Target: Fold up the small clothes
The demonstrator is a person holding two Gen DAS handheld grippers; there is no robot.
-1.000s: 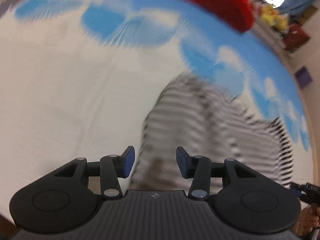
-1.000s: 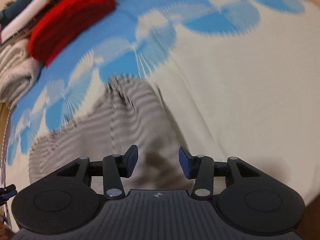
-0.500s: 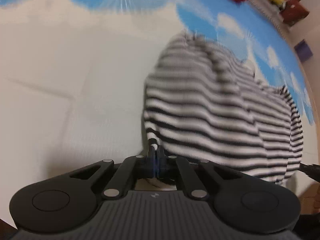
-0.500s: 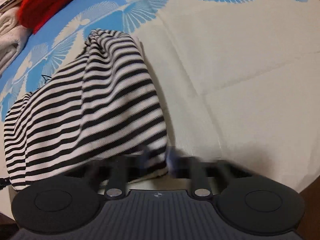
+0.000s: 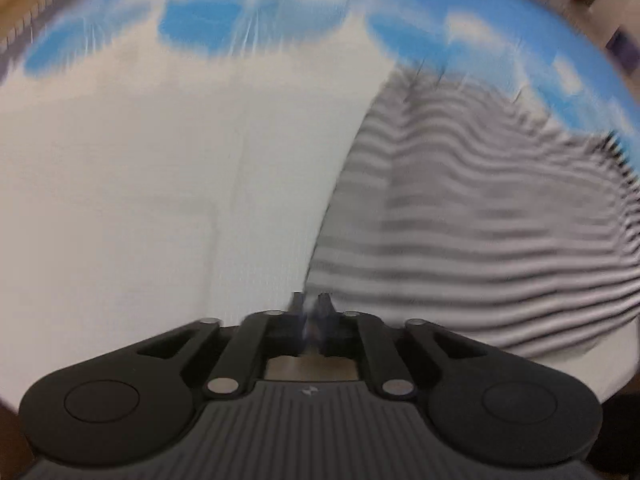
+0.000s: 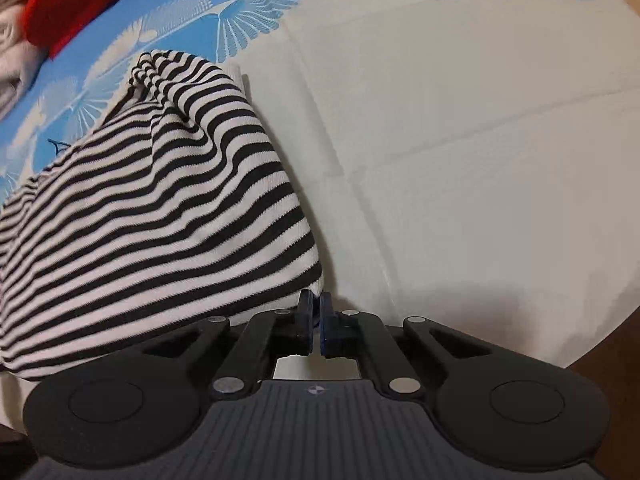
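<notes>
Jaws of both grippers, left gripper [image 5: 311, 312] and right gripper [image 6: 314, 312], pressed together, each pinching a near corner of the striped garment [image 6: 160, 208] on the cream cloth [image 6: 460, 140].

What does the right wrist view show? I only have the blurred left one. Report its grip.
Observer: The right gripper is shut on the near corner of the striped garment.
Operator: Tell me what lies beyond the garment there.
Observer: A red folded item at the far left, on the blue-patterned cloth.
Operator: Check the left side against mine.
Observer: Your left gripper looks shut at the garment's near edge; the blur hides the pinch.
</notes>
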